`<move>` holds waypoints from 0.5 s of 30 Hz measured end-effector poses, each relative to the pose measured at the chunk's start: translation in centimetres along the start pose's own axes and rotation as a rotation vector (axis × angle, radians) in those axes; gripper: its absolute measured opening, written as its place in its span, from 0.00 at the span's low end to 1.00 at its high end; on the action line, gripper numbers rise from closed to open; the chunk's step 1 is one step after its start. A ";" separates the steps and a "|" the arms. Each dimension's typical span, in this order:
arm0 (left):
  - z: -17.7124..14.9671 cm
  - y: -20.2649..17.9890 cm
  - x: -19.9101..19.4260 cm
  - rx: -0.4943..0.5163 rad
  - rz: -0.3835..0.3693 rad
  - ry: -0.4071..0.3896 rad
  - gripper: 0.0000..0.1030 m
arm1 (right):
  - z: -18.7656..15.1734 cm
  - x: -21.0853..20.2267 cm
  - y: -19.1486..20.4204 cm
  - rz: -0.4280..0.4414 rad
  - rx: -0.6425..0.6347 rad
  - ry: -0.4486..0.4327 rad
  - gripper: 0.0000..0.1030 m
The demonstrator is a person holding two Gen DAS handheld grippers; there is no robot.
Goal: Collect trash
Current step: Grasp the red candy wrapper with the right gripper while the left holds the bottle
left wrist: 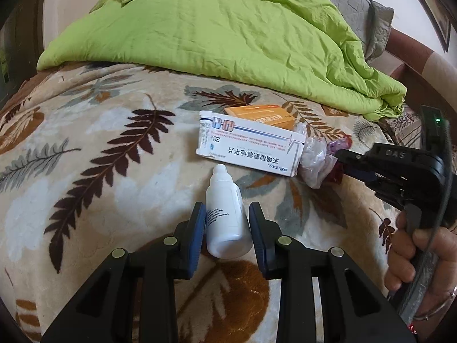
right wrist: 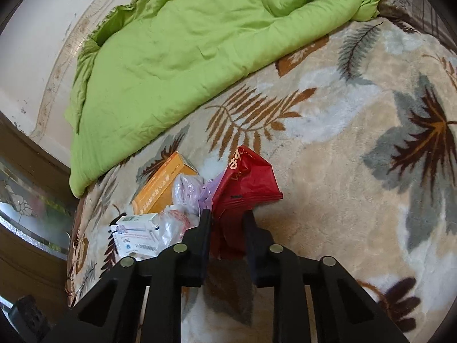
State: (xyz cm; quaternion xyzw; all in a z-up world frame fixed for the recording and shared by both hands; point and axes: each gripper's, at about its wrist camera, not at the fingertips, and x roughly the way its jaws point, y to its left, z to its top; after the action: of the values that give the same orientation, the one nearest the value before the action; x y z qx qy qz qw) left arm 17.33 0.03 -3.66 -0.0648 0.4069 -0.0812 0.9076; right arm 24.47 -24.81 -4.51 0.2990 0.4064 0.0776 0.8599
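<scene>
A green quilt (left wrist: 228, 34) fills the upper frame over the leaf-patterned bed blanket (left wrist: 100, 148). At centre lies a white medicine box (left wrist: 251, 145). The right tool (right wrist: 227, 214) pinches a red wrapper (right wrist: 245, 180). The left tool (left wrist: 227, 208) is spread around a white bottle (left wrist: 225, 214), lower centre.
</scene>
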 end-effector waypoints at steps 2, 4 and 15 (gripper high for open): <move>0.0 -0.4 -0.1 0.016 0.014 -0.017 0.29 | -0.1 -1.0 0.5 -0.012 -0.041 -0.028 0.21; 0.1 -0.7 -0.2 0.028 0.021 -0.032 0.29 | -0.1 -1.8 1.3 -0.031 -0.094 -0.060 0.21; 0.7 0.0 -0.4 0.027 0.085 -0.077 0.24 | -2.7 -4.4 7.5 -0.057 -0.394 -0.172 0.21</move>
State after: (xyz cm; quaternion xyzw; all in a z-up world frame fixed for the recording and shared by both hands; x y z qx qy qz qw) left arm 17.60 0.12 -2.92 -0.0385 0.3731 -0.0457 0.9259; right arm 20.42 -19.12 1.36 0.1190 0.3166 0.1056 0.9351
